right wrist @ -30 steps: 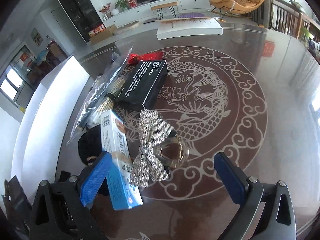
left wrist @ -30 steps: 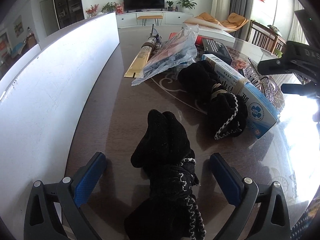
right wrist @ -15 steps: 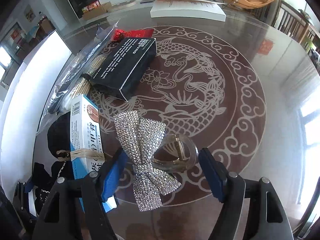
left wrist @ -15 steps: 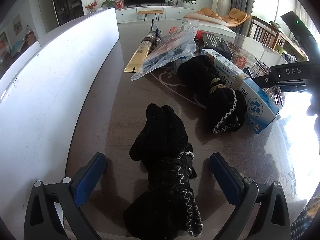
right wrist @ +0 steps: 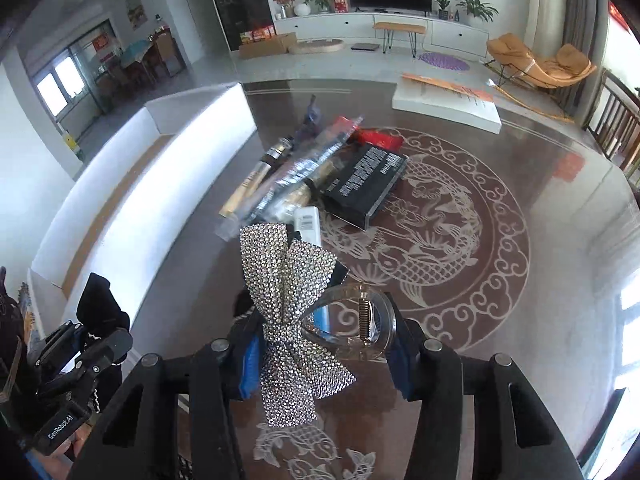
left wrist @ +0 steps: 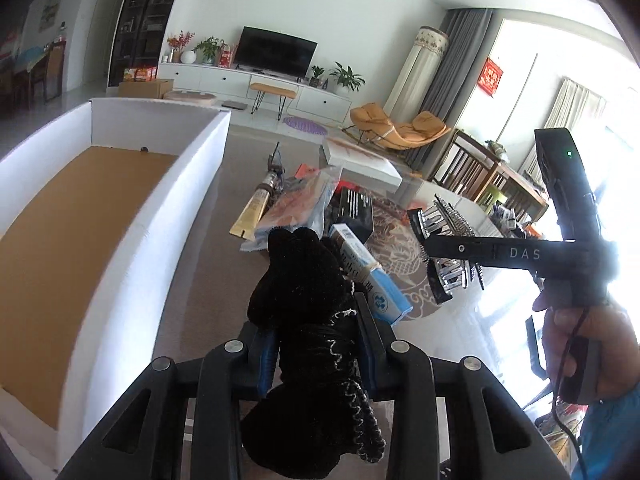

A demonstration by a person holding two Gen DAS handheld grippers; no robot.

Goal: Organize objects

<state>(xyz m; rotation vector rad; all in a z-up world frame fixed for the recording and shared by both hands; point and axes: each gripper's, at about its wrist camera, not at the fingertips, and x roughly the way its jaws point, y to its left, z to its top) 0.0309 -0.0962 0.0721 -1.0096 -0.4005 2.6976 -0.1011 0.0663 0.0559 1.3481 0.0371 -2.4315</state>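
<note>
My left gripper [left wrist: 316,340] is shut on a black knitted glove [left wrist: 304,280] and holds it up above the table, next to the white box [left wrist: 132,240] with a brown floor. My right gripper [right wrist: 324,340] is shut on a rhinestone bow hair clip [right wrist: 288,292] with a clear claw [right wrist: 360,320], lifted above the table. The right gripper with the clip also shows in the left wrist view [left wrist: 452,256]. The left gripper with the glove shows at the lower left of the right wrist view [right wrist: 92,344].
On the dark patterned table [right wrist: 520,280] lie a blue and white carton [left wrist: 372,276], a black box [right wrist: 364,180], a clear bag of sticks [right wrist: 288,176], a gold tube [left wrist: 256,208] and a flat white box [right wrist: 444,100]. A second glove is hidden.
Both grippers closed and rose: the left took the black glove off the table, the right took the rhinestone bow clip. Both views now look higher across the room.
</note>
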